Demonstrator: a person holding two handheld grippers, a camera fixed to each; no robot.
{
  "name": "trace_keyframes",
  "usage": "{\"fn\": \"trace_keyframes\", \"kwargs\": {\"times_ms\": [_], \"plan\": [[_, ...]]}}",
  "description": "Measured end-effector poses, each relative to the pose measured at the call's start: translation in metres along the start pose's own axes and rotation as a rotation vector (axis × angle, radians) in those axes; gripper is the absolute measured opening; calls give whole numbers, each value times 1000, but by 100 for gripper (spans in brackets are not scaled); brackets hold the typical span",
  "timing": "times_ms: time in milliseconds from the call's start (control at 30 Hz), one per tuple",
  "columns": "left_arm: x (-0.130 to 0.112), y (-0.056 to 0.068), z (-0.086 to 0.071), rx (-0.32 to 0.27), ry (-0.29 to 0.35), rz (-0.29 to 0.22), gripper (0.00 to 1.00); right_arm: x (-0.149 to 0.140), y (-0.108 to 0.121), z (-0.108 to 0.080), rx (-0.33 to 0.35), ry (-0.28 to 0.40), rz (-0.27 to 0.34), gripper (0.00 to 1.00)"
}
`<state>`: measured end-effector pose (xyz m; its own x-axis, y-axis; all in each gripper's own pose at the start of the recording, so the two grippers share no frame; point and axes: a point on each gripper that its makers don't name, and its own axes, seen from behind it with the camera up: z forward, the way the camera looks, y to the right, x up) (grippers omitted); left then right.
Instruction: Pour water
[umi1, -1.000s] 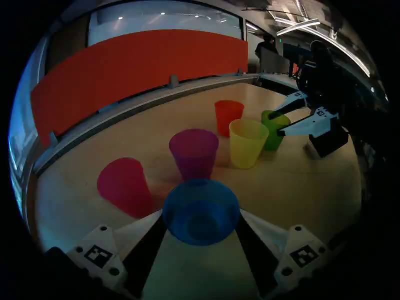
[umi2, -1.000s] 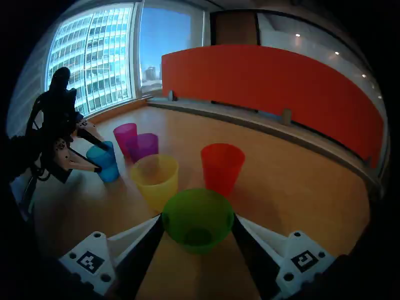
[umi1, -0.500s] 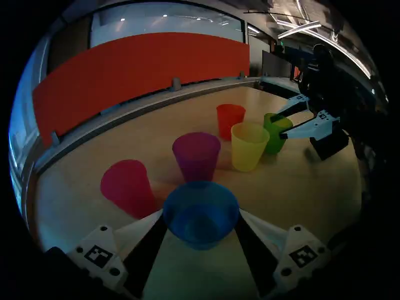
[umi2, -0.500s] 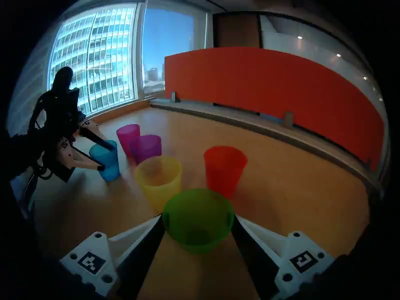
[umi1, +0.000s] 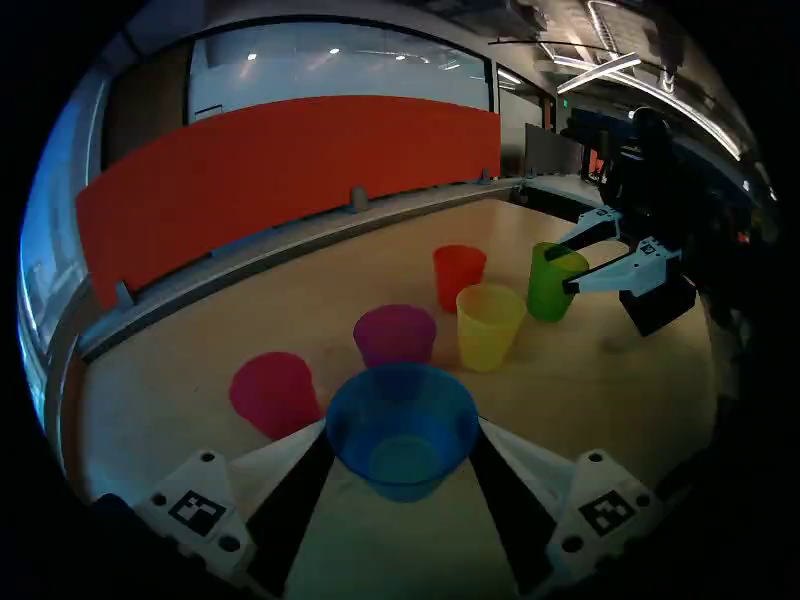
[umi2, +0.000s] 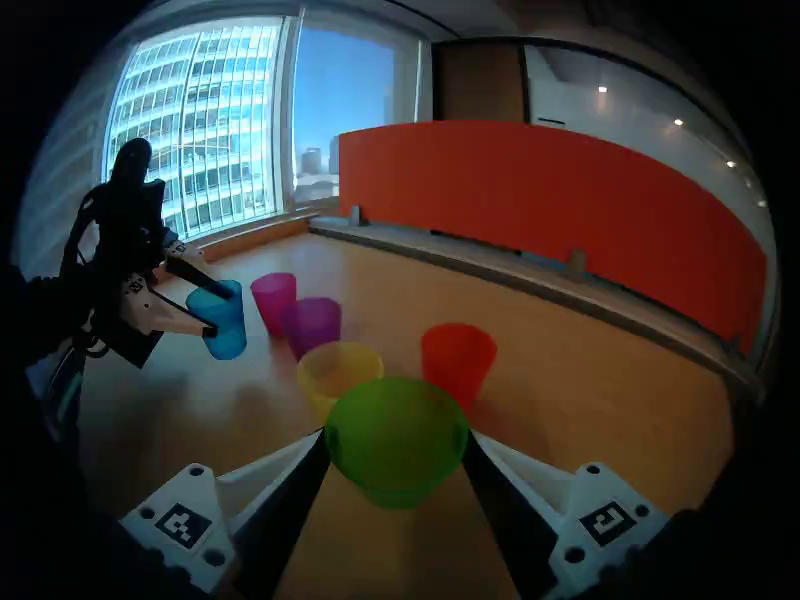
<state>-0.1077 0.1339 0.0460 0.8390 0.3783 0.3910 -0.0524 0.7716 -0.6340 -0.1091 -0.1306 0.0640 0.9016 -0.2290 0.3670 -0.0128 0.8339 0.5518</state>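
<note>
My left gripper (umi1: 402, 432) is shut on a blue cup (umi1: 402, 455), held upright above the wooden table (umi1: 600, 380). My right gripper (umi2: 396, 440) is shut on a green cup (umi2: 396, 450), also upright and raised off the table. Each view shows the other gripper farther off: the right gripper (umi1: 561, 268) with the green cup (umi1: 548, 285), and the left gripper (umi2: 208, 310) with the blue cup (umi2: 222, 322). I cannot tell whether either cup holds water.
Between the grippers, several cups stand in a row on the table: pink (umi1: 272, 393), purple (umi1: 394, 336), yellow (umi1: 489, 325), red (umi1: 458, 275). An orange partition (umi1: 290, 170) runs along the table's far edge. Tall windows (umi2: 200, 130) lie behind the left gripper.
Both grippers have risen, lifting the blue cup and the green cup off the table. The cups on the table now sit lower in both views.
</note>
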Motion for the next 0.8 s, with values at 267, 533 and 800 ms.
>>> {"fn": "trace_keyframes", "kwargs": {"times_ms": [267, 533, 800], "plan": [[22, 3, -22, 13, 59, 8, 86, 24, -13, -17, 8, 50, -19, 93], [45, 1, -43, 24, 125, -9, 86, 50, -21, -33, 15, 111, -25, 93], [64, 2, -60, 40, 192, -15, 86, 68, -27, -47, 19, 173, -38, 93]]}}
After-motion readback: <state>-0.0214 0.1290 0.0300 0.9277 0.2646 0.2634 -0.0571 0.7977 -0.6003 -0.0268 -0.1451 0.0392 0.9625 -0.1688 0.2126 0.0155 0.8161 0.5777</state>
